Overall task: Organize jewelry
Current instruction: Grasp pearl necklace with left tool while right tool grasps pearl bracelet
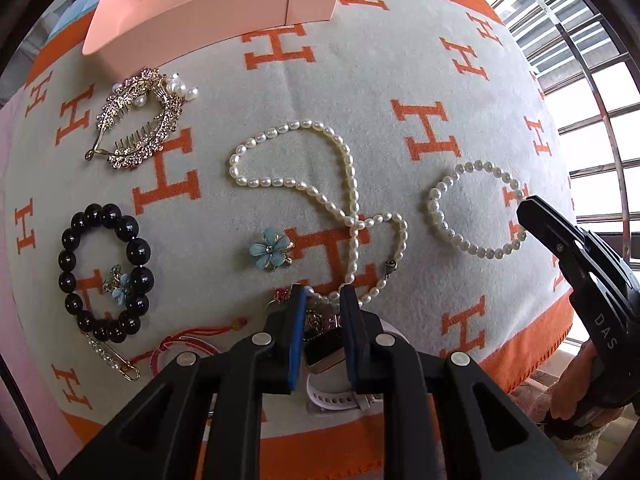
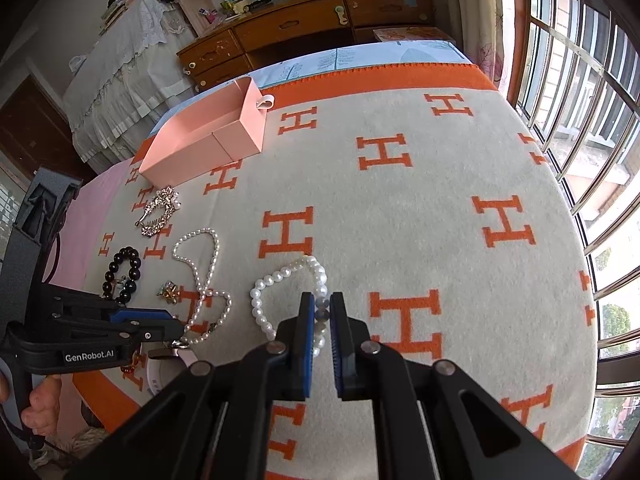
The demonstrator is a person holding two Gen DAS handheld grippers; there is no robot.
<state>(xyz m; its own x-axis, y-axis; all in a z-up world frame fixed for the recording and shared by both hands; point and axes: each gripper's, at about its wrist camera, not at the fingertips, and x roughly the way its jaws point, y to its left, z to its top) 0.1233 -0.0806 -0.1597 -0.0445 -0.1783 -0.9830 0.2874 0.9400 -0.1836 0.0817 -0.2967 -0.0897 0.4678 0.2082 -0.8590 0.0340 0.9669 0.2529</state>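
Jewelry lies on an orange-and-cream H-pattern blanket [image 1: 360, 80]. A pearl bracelet [image 1: 472, 208] lies at the right; my right gripper [image 2: 322, 306] straddles its near side [image 2: 288, 276], jaws narrowly open around the beads. My left gripper [image 1: 322, 296] is open over a watch [image 1: 324, 354] and a small charm pile at the near edge. A long pearl necklace [image 1: 320, 184], a blue flower brooch [image 1: 271, 253], a black bead bracelet [image 1: 104, 272] and a gold hair comb [image 1: 140, 120] lie spread out. A pink open box [image 1: 208, 4] stands at the far side.
A red cord bracelet [image 1: 188, 344] and a pearl pin [image 1: 112, 360] lie at the near left. A second small blue flower [image 1: 118, 286] sits inside the black bracelet. Window bars [image 2: 592, 120] run along the right. A wooden dresser [image 2: 312, 20] stands beyond the bed.
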